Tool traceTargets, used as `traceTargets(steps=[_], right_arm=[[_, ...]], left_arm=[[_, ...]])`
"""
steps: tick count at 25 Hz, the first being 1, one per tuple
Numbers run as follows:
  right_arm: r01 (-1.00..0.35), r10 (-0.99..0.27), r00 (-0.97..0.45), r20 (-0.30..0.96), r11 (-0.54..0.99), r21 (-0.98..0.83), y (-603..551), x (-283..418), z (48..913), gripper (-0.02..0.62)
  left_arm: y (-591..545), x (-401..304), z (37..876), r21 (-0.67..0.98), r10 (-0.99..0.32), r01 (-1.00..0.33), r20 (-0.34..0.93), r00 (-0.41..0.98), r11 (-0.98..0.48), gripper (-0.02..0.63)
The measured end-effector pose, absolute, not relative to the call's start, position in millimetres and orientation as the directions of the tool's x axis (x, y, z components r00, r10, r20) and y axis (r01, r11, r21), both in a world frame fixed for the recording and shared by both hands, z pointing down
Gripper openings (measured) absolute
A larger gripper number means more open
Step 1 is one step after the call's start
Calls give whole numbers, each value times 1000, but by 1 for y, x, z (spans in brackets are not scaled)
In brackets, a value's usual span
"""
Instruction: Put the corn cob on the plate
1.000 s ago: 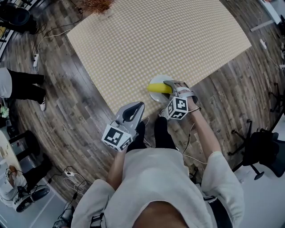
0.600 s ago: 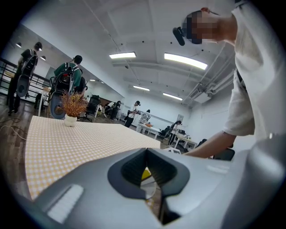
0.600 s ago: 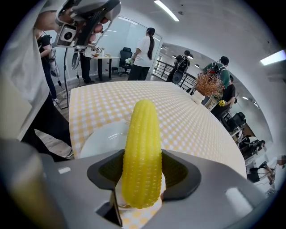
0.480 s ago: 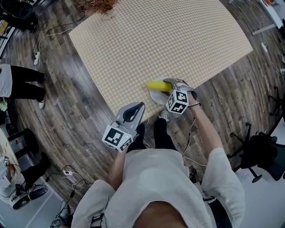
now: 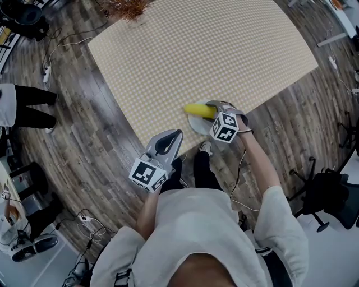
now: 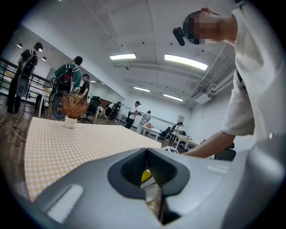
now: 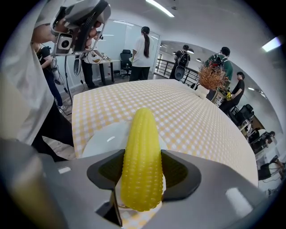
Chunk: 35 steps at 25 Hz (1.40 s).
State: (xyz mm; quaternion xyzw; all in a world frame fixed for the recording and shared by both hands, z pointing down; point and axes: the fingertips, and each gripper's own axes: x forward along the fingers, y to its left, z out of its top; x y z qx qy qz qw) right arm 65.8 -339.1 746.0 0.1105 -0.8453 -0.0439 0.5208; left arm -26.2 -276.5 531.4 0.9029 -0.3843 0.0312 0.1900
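Note:
My right gripper [image 5: 212, 108] is shut on the yellow corn cob [image 5: 198, 110], whose free end points left. The cob hangs over a white plate [image 5: 196, 125] at the near edge of the checked table. In the right gripper view the corn cob [image 7: 142, 156] stands between the two dark pads, which press on its sides, with the plate [image 7: 103, 139] just beneath. My left gripper [image 5: 167, 140] is held back near the person's body, off the table, its jaws shut with nothing in them. Past its tips in the left gripper view [image 6: 149, 172] a sliver of the cob [image 6: 145, 175] shows.
The checked tablecloth [image 5: 196, 50] covers a large table. A small pot of dried plants [image 5: 126, 7] stands at its far edge. A person's legs [image 5: 31, 106] are on the wooden floor at the left, and an office chair [image 5: 331, 193] is at the right.
The right gripper has tipped a little further down and its marker cube has shifted slightly toward the table, the cob still in its grip. The left gripper has stayed put.

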Motion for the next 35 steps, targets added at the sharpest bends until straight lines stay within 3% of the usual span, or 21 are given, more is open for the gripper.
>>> traceTargets(steps=[21,30,35], right_arm=[[-176,-229,-471,852,971,163,-333,71,734,294],[-200,-270,-485,832,960,195,-332,73,724,284],[-216,-316,-502,805,947,237,-334,73,709,233]], left_arm=[[-273,-15,520,306,-687,-708,193,701,-636,8],[-264,-11,512,297,-697,-714,179,694,-634,8],[-265,-6,506,290,-699,-712,166,696,-640,8]])
